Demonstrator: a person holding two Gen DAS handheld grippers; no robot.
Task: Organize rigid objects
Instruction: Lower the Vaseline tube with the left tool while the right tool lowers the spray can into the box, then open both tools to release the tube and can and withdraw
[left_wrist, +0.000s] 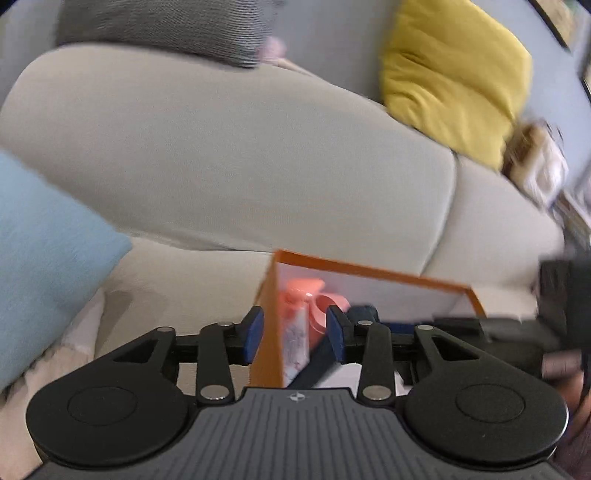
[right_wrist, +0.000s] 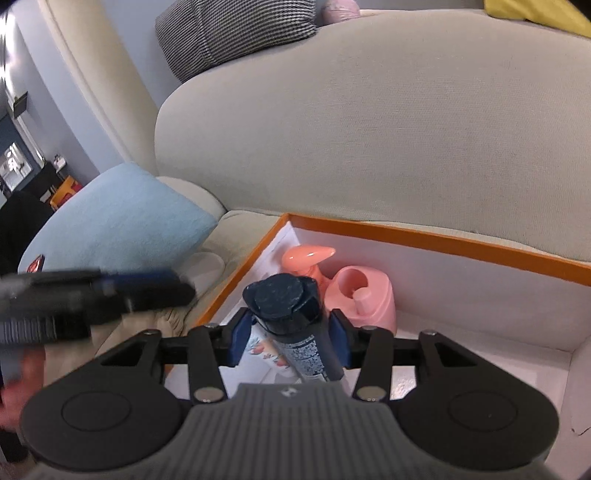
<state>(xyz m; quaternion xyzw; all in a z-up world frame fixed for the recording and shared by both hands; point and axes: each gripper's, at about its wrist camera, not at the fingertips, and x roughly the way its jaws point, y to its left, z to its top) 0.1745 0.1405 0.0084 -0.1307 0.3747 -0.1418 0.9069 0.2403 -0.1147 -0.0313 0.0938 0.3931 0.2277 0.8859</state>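
Observation:
An orange-rimmed white box (right_wrist: 443, 240) sits on the sofa seat. Inside it stand a pink pump bottle (right_wrist: 308, 258) and a pink bottle (right_wrist: 365, 295). My right gripper (right_wrist: 290, 338) is shut on a dark blue spray can (right_wrist: 291, 317) and holds it over the box's left part. My left gripper (left_wrist: 295, 334) is open and straddles the box's left wall (left_wrist: 267, 325); the pink bottles (left_wrist: 314, 306) show between its fingers. The left gripper also shows blurred in the right wrist view (right_wrist: 96, 299), outside the box's left edge.
A beige sofa back (right_wrist: 369, 129) rises behind the box. A light blue cushion (right_wrist: 118, 221) lies to the left, a grey checked cushion (right_wrist: 229, 33) on top, a yellow cushion (left_wrist: 454, 74) at the right.

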